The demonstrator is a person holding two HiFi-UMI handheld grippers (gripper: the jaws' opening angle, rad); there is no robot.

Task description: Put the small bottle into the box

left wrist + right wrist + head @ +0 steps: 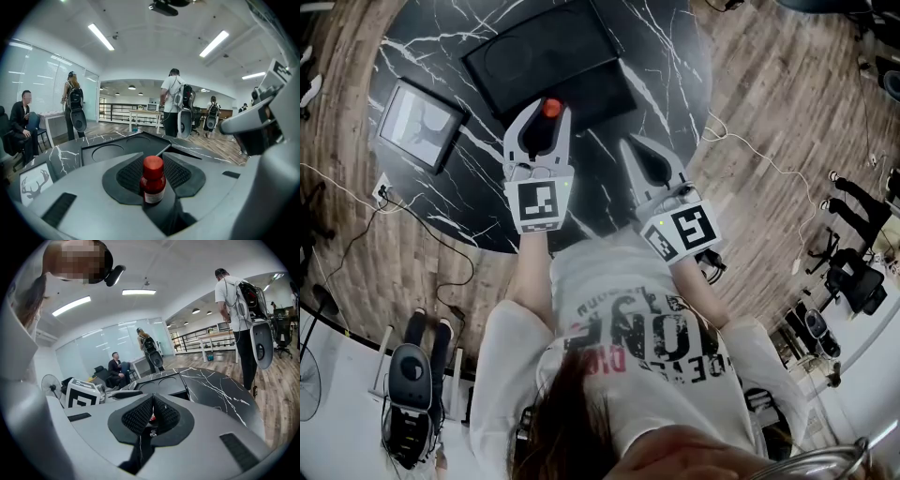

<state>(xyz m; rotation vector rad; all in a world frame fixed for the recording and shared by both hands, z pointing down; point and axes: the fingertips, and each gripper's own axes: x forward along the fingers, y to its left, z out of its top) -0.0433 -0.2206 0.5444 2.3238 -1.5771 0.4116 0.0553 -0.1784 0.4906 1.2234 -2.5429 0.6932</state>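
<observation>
Tabletop of black marble [675, 66] is carrying everything, and the open box [572, 47] is lying at its far side, straight ahead of me. I am holding my right gripper [636, 152] clenched and empty, near the box's right, probably to leave the way clear. My left gripper [546, 114] is grasping the small bottle [153, 178] by its body, red cap up, so it is riding upright, just short of the box's near edge and not yet inside.
</observation>
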